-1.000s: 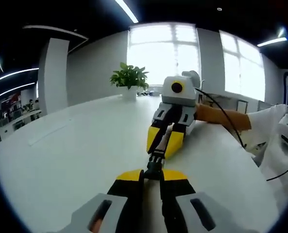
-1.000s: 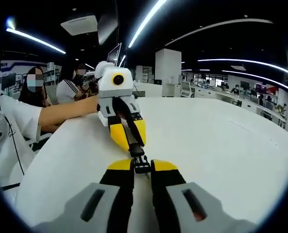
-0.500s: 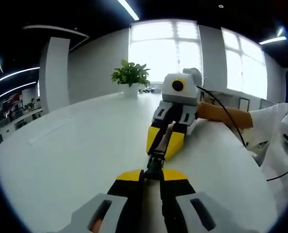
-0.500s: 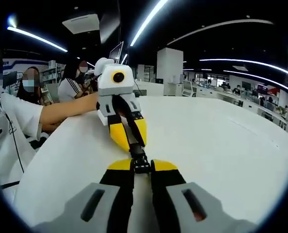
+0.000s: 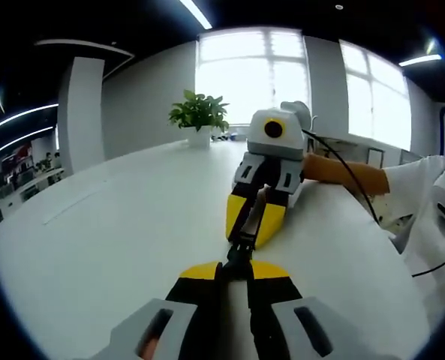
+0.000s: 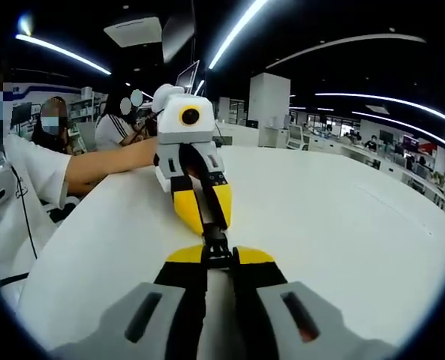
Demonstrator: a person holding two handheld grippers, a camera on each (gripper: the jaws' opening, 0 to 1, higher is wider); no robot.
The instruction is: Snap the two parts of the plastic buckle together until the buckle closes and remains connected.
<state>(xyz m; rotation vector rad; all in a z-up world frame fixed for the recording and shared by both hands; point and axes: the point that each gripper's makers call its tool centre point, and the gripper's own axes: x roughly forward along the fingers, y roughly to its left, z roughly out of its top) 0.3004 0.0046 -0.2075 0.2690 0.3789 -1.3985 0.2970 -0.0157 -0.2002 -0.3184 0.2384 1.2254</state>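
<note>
Buckle [image 5: 239, 251] sits pinched between both tips, left hand-held gripper [image 5: 236, 268] and right hand-held gripper [image 6: 218, 255] each clamped on it above the white bench [image 5: 117, 225].

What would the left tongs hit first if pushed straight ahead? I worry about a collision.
Probably the right tongs: they face the left tongs head-on, with only the black buckle gripped between the two. Depth is hard to judge, but the gap looks very short.

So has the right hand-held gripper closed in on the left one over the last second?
Yes. In the left gripper view, the right hand-held gripper has edged nearer, judged against the potted plant.
</note>
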